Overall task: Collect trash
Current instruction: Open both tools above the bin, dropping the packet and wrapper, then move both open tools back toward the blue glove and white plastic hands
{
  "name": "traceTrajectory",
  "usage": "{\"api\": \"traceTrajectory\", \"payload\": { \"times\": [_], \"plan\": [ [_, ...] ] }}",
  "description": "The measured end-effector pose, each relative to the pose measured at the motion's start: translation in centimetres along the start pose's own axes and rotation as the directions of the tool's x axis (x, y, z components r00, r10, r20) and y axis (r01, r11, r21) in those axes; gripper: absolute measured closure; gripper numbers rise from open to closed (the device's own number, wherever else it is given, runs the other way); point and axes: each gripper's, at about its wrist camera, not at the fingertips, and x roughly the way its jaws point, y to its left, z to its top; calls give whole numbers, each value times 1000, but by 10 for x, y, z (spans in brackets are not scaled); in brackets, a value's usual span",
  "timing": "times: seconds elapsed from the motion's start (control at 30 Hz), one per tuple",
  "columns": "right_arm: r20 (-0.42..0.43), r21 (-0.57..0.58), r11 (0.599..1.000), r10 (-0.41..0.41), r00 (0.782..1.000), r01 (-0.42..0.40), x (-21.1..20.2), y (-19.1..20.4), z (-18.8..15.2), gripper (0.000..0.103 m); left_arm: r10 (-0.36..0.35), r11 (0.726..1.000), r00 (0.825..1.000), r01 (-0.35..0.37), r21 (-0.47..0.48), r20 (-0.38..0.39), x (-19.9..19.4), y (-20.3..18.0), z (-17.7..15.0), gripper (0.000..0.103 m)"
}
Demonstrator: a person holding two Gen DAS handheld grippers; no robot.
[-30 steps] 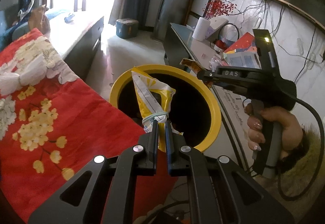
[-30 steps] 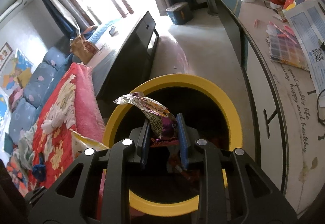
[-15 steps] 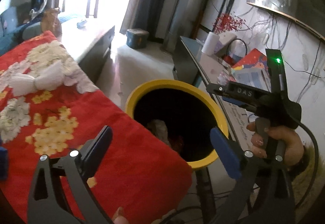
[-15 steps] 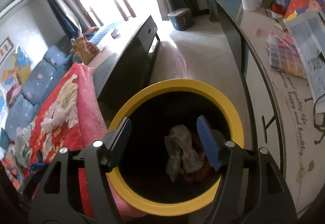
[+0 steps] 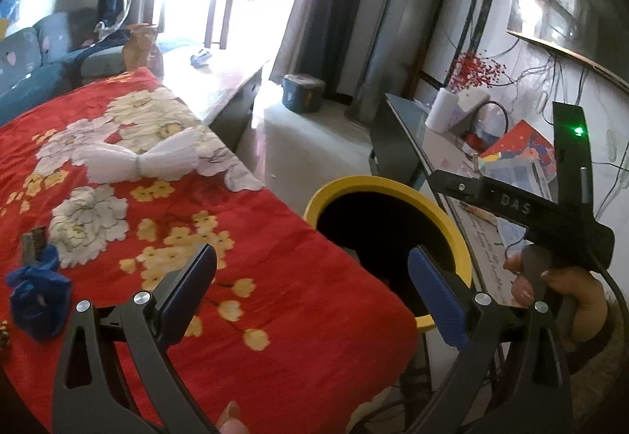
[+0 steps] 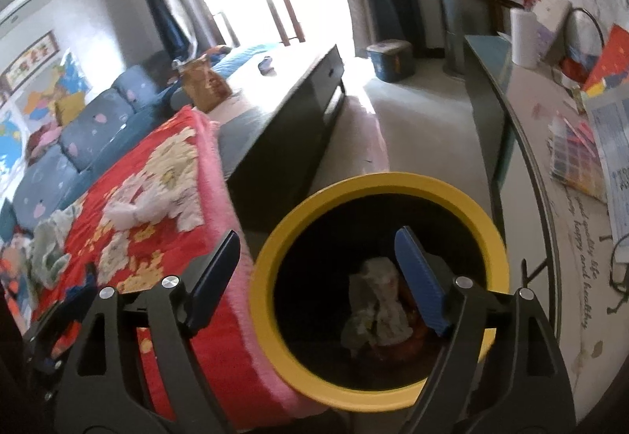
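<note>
**Both tools empty over the bin; loose trash remains on the bed**

Left tool [image 5: 312, 282]: jaws spread to full width, nothing between them. It hangs above the near edge of the red floral blanket [image 5: 275, 316], beside the yellow-rimmed bin [image 5: 452, 233].

Right tool [image 6: 318, 269]: jaws have just been opening and now stand wide, with nothing between the pads. It points down into the bin [image 6: 271, 312], where a pale crumpled wrapper [image 6: 373, 300] lies on darker, reddish litter at the bottom.

Trash outstanding, as judged from the left view: a crumpled blue wad [image 5: 37, 296] at the left edge of the blanket, with a small dark item [image 5: 33, 243] just beyond it, too blurred to identify. A white bow-shaped piece [image 5: 137, 160] lies farther off on the blanket; whether it is trash or decoration cannot be told.

Handling assessment: the blue wad looks soft, light and compressible, unlikely to slip or break. It should be pinched across its bulk at the middle, not by a loose fold, which may tear free or let it unfurl. The blanket beneath is plush; a low approach risks catching the fabric along with the wad.
</note>
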Motion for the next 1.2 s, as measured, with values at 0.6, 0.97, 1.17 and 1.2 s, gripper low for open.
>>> {"api": "traceTrajectory", "payload": {
  "times": [0.6,0.97,1.17,1.2],
  "plan": [
    [-20,-155,982,109,994,-110,-5,69,-11,30,116,988,990,-107,-109,84,-47,54,4,8],
    [-48,-240,956,159,986,-166,-1,110,-16,30,196,967,974,-173,-185,112,-75,94,2,8],
    [-59,-277,940,191,980,-200,-1,131,-17,30,226,955,967,-195,-225,119,-87,114,-1,8],
    [-63,-282,936,200,978,-209,-1,135,-17,30,230,953,966,-199,-230,119,-89,116,-1,8]
  ]
}}
